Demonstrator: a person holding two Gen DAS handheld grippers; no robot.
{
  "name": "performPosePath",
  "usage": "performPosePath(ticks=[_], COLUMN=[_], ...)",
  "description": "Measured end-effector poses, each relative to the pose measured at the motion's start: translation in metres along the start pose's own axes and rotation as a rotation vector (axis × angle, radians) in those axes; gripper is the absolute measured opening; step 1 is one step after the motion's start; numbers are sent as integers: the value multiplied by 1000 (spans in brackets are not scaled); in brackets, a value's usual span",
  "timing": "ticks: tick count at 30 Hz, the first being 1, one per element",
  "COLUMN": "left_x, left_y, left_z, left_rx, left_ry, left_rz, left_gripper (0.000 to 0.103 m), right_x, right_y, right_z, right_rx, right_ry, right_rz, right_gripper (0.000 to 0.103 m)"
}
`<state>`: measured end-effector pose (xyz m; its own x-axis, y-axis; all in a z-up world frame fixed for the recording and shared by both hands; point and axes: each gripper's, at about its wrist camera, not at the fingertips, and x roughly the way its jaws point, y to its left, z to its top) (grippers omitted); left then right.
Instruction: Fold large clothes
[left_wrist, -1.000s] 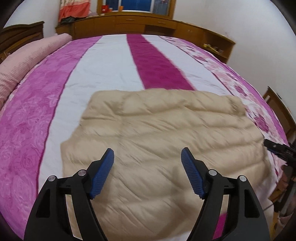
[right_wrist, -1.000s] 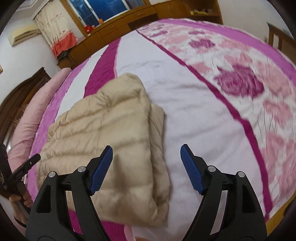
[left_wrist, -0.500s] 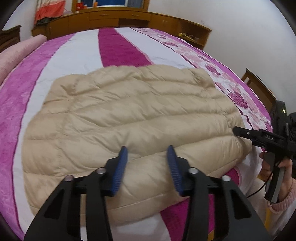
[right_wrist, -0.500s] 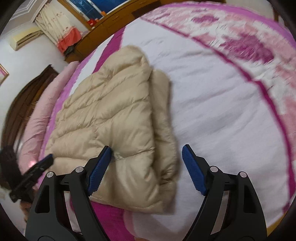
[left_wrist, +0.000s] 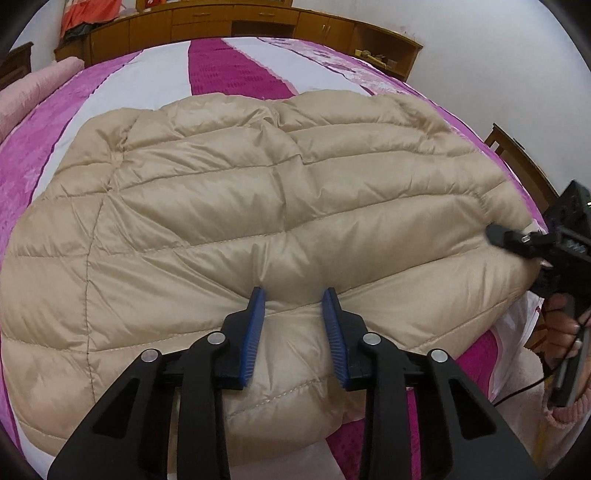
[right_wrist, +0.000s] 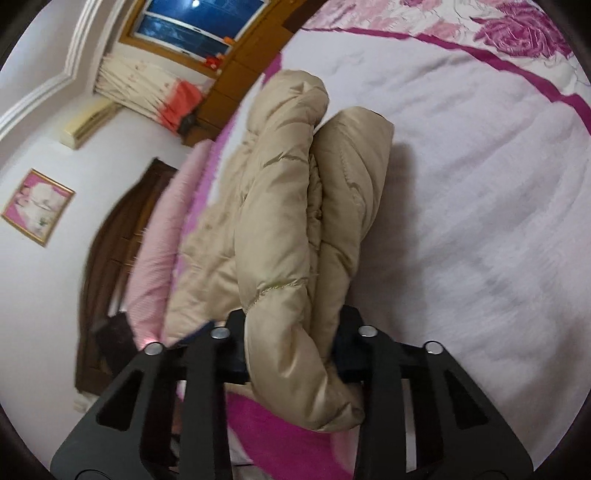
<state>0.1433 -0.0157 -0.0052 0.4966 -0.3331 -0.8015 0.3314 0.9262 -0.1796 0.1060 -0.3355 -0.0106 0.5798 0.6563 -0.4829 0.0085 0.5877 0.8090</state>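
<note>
A wide bed covered by a magenta, white and pink floral striped quilt (left_wrist: 155, 77) fills both views. On it, near the edge closest to the person, lies the beige quilted puffer jacket (left_wrist: 258, 206), folded into a broad, padded slab that spans most of the left wrist view from 9 o'clock to 3 o'clock. A low wooden cabinet run (left_wrist: 236, 18) lines the far wall at 12 o'clock, and a long pink bolster pillow (left_wrist: 33, 88) lies along the bed at 10 o'clock.

In the right wrist view the jacket's end rises as two thick stacked layers (right_wrist: 306, 206) with the white stripe of the quilt to the right; a dark wooden headboard (right_wrist: 110, 243) and a pink framed picture (right_wrist: 37, 206) sit at 9 o'clock, with a window (right_wrist: 199, 18) at 12 o'clock.

The left tongs (left_wrist: 293, 325) are partly closed, blue pads pressed into the jacket's near fold with a ridge of fabric bulging between them. The right tongs (right_wrist: 291, 350) are clamped on the jacket's layered end, the padding swelling out between the black arms. In the left wrist view they (left_wrist: 517, 240) meet the jacket's edge at 3 o'clock, held by the person's right hand (left_wrist: 565, 328).
</note>
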Motion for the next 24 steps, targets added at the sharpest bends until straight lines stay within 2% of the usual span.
performPosePath(ticks=[2, 4, 6, 11, 14, 24], left_x=[0, -2, -2, 0, 3, 7], left_y=[-3, -10, -21, -73, -93, -85], left_z=[0, 1, 0, -7, -15, -21], left_rx=[-10, -16, -15, 61, 101, 69], left_ry=[6, 13, 23, 62, 75, 95], left_rz=[-11, -42, -88, -180, -190, -178], left_gripper=[26, 18, 14, 11, 7, 7], right_x=[-12, -25, -47, -100, -112, -61], right_y=[9, 21, 35, 49, 58, 120], right_z=[1, 1, 1, 1, -5, -25], right_rx=[0, -19, -60, -86, -113, -246], right_ry=[-13, -25, -46, -80, -67, 11], right_rz=[46, 69, 66, 45, 12, 25], right_gripper=[25, 24, 24, 24, 24, 24])
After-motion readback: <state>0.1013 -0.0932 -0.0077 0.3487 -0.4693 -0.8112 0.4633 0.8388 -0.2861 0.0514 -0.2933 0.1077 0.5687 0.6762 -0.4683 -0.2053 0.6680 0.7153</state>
